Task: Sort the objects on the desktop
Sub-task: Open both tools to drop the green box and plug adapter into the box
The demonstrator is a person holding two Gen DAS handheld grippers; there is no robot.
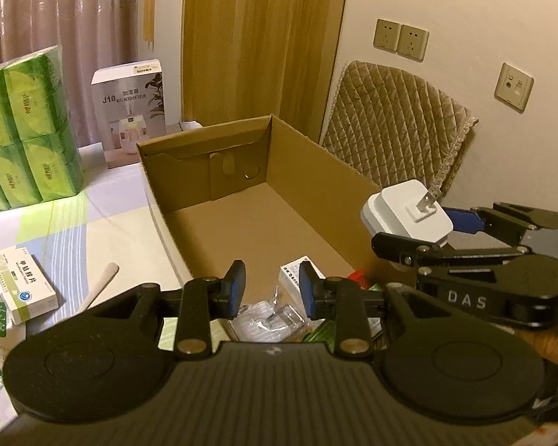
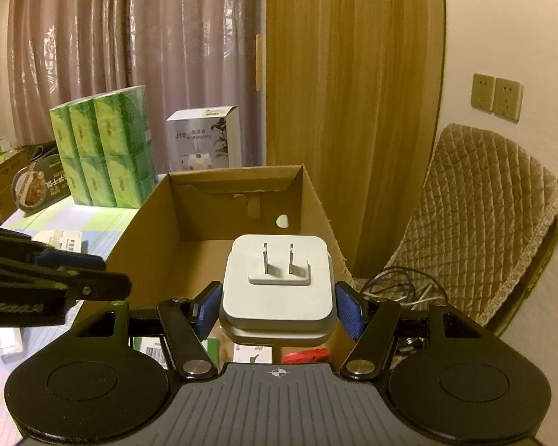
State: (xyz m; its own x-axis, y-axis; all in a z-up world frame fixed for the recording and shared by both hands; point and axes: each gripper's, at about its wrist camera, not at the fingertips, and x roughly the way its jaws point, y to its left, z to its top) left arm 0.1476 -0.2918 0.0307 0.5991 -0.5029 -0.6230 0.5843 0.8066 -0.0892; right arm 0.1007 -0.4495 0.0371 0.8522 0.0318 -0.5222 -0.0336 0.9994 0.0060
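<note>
So right now my right gripper (image 2: 277,310) has the white square plastic wall charger with two metal prongs (image 2: 277,282) clamped between its blue pads, one pad on each flat side, prongs pointing up and away from me. It's hanging over the near right corner of the open brown cardboard box (image 1: 264,200), just above the rim.

Handling-wise I'd guess it's a dense little brick: rigid shell, rounded corners, smooth glossy sides. That's the slippery part. The pads sit low on the body, near the seam of the two-tone base, which looks like the widest, flattest spot, so I reckon that's the right place to hold. I wouldn't grab by the prongs, they're thin and could bend or let it pivot. Not fragile as such, but I'd rather lower it than drop it.

My left gripper (image 1: 271,290) has nothing in it, jaws nearly together with a narrow gap, hovering over the near end of the box where a crinkly clear plastic wrapper (image 1: 264,316) and a small white medicine carton (image 1: 297,271) already lie. Another white-and-green medicine box (image 1: 26,286) sits out on the tabletop to the left.
</note>
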